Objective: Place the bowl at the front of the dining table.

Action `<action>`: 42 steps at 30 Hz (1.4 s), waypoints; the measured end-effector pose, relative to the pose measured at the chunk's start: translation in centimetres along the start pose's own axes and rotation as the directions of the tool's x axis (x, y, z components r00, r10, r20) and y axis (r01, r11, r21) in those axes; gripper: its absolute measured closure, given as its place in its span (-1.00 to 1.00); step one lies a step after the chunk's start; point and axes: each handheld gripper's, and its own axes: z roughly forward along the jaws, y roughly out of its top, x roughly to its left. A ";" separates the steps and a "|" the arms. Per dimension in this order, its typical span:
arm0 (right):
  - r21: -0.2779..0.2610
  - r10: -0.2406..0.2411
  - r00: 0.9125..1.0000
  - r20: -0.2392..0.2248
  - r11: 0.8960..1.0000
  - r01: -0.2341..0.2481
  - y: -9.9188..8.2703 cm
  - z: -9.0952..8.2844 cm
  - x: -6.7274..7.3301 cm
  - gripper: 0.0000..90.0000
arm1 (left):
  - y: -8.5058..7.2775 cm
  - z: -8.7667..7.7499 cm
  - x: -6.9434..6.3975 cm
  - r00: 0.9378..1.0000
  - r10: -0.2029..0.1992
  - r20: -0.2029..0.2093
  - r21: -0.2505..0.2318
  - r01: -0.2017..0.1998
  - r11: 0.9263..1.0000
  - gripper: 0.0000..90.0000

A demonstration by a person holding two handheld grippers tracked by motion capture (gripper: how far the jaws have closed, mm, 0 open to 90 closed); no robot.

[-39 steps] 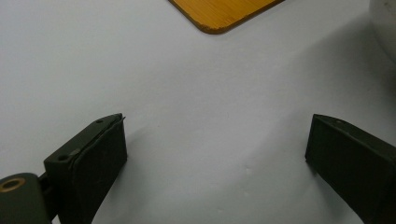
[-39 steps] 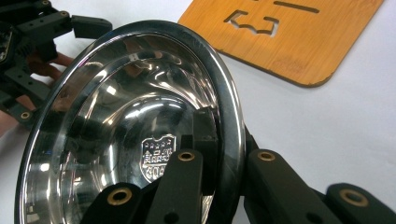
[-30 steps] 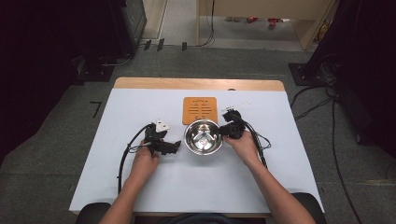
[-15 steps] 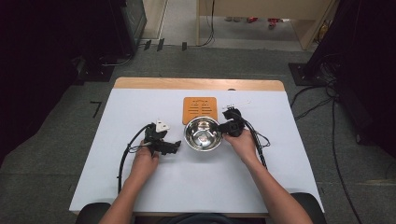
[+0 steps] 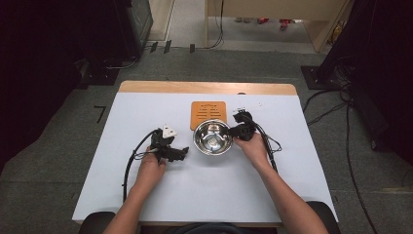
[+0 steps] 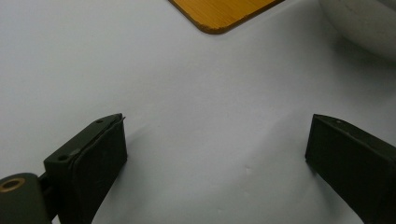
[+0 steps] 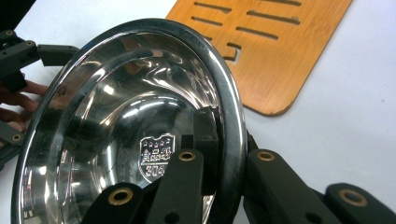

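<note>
The white table (image 5: 292, 195) carried everything. Toward its far edge, midway between the left and right edges, lay an orange slotted board (image 5: 208, 112). Just in front of the board, touching or slightly overlapping its near edge, sat a round steel bowl (image 5: 213, 138), empty and mirror-bright, with a rolled rim and a stamped emblem (image 7: 156, 156) on its bottom. The right gripper (image 5: 238, 130) was clamped on the bowl's right rim, one jaw inside the wall and one outside. The left gripper (image 5: 181, 152) rested on the tabletop just left of the bowl, its jaws wide apart over bare surface.
</note>
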 end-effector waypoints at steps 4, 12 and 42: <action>0.001 0.001 1.000 -0.002 1.000 -0.001 0.4 0.1 -0.1 0.94 | 0.0 0.0 0.0 1.000 0.000 0.000 0.001 0.000 1.000 -0.88; -0.003 0.005 1.000 -0.011 1.000 -0.005 0.8 0.3 -0.1 0.94 | 0.0 0.0 0.0 1.000 0.000 0.000 0.001 0.000 1.000 -0.88; -0.016 -0.002 0.999 -0.032 1.000 0.001 3.2 0.4 -0.1 0.94 | 0.0 0.0 0.0 1.000 0.000 0.000 0.000 0.000 1.000 -0.89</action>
